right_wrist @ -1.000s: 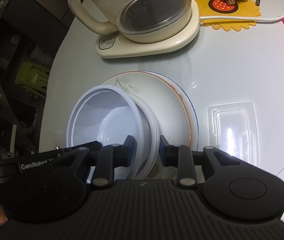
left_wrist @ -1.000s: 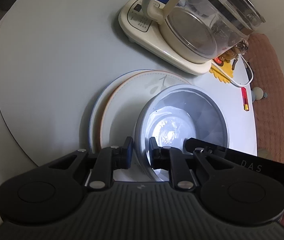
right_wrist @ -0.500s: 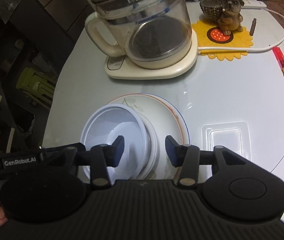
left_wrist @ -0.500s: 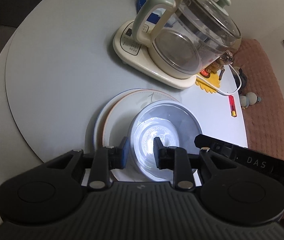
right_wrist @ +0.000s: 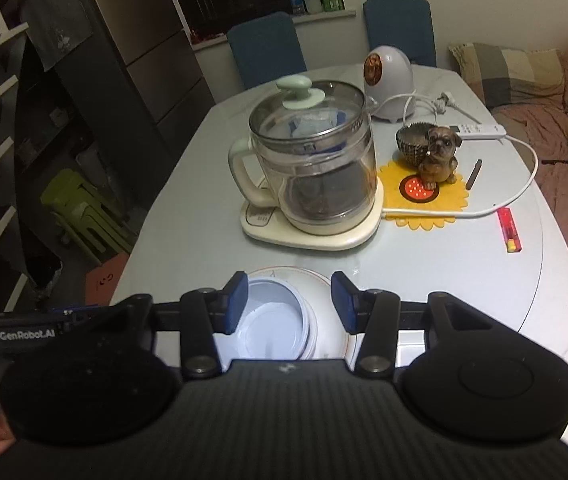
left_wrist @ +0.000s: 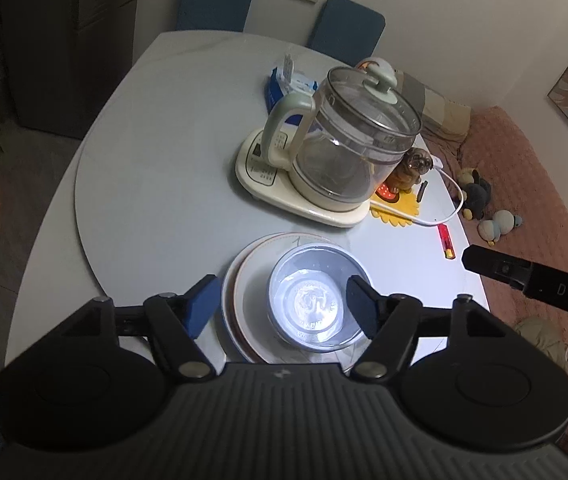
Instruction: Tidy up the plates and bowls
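A white bowl [left_wrist: 314, 300] sits nested on a stack of plates [left_wrist: 250, 280] with an orange rim line, near the table's front edge. My left gripper [left_wrist: 284, 306] hangs well above them with its jaws opening wide and nothing between the pads. In the right wrist view the same bowl [right_wrist: 272, 320] and plates [right_wrist: 324, 296] lie below my right gripper [right_wrist: 290, 302], which is open and clear of them. Part of the right gripper's body [left_wrist: 532, 280] shows at the right of the left wrist view.
A glass kettle [right_wrist: 312, 168] on a cream base stands just behind the plates. Beside it are a dog figurine [right_wrist: 438, 156] on a yellow mat, a white cable [right_wrist: 496, 204], a red lighter [right_wrist: 510, 230] and a white appliance [right_wrist: 388, 76]. Two blue chairs [right_wrist: 266, 54] face the far edge.
Both grippers let go of the bowl's rim, opened and rose away from the stack. The bowl stays on the plates, now smaller in both views.
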Demonstrator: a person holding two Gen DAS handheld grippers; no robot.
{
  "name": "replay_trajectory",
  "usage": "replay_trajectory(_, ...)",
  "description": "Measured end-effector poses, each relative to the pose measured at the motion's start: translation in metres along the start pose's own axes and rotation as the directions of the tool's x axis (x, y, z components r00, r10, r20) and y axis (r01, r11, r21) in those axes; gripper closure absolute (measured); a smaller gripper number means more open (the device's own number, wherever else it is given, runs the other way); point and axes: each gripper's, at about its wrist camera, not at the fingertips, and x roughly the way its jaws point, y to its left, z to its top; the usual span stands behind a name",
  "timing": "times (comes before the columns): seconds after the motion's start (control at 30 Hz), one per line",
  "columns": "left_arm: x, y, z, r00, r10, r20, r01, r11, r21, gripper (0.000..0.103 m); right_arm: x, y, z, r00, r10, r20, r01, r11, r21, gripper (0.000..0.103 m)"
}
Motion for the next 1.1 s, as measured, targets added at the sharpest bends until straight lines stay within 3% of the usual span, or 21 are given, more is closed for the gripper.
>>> replay_trajectory(0.33,-0.092,-0.006,-0.028,0.993,0.002,0.12,-0.008,0.998,0.054,0.016,-0.075,0.026,-0.027,0.993,0.011,0.12,-0.01,1.0,-0.013,0.053)
replay_trajectory(0.47,-0.12,-0.008,-0.043,0.988,0.002,0.155,-0.012,0.998,0.063,0.008,-0.096,0.032,-0.041,0.988,-0.001,0.156,0.005,1.0,-0.026,0.02)
replay_trajectory(0.5,-0.128,-0.008,-0.047,0.986,0.003,0.164,-0.014,0.998,0.063,0.007,-0.101,0.034,-0.045,0.986,-0.006,0.165,0.012,0.999,-0.031,0.015)
replay_trajectory(0.73,-0.158,-0.013,-0.077,0.981,0.026,0.193,-0.041,0.996,0.074,0.004,-0.129,0.035,-0.072,0.982,-0.035,0.184,0.042,0.999,-0.034,0.015)
replay_trajectory(1.1,-0.178,-0.017,-0.131,0.983,0.059,0.176,-0.074,0.994,0.083,0.004,-0.158,0.039,-0.115,0.979,-0.056,0.197,0.063,0.998,-0.027,0.015)
